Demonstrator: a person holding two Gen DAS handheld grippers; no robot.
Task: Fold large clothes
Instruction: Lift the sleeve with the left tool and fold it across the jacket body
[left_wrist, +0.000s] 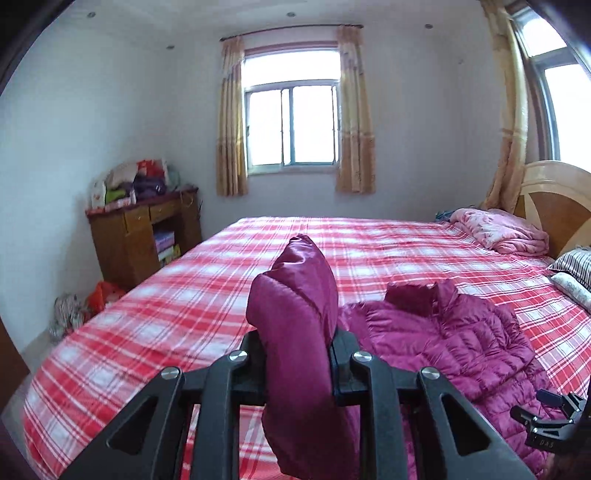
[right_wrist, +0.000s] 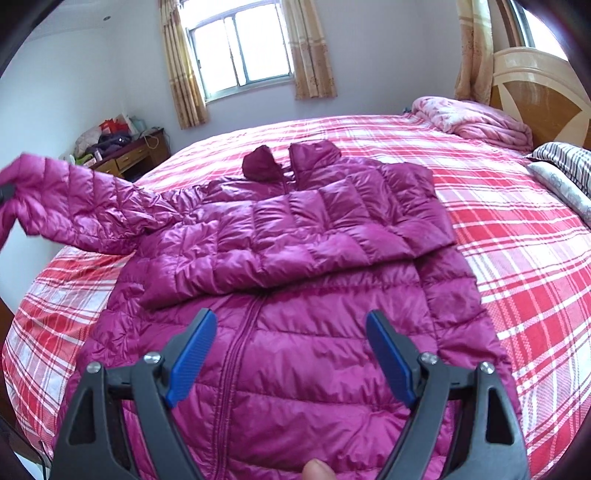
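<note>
The left gripper (left_wrist: 295, 354) is clamped on the cuff of the sleeve (left_wrist: 295, 295), held up off the bed (left_wrist: 147, 314). From that pinch the sleeve runs down and rightward to the jacket (right_wrist: 295, 277), which lies flat, zip up. The right gripper (right_wrist: 291, 354) hangs over the hem, its 2 blue pads (right_wrist: 192, 362) wide apart and holding nothing. The jacket's long axis runs from hem, nearest, to collar (right_wrist: 314, 155), pointing toward the window (right_wrist: 240, 44). The other sleeve (right_wrist: 314, 225) already lies across the chest.

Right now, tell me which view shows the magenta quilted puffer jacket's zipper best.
The right wrist view: the zipper runs in plain sight down the magenta quilted puffer jacket. The left wrist view shows only a gripped sleeve and rumpled body; no zipper.
</note>
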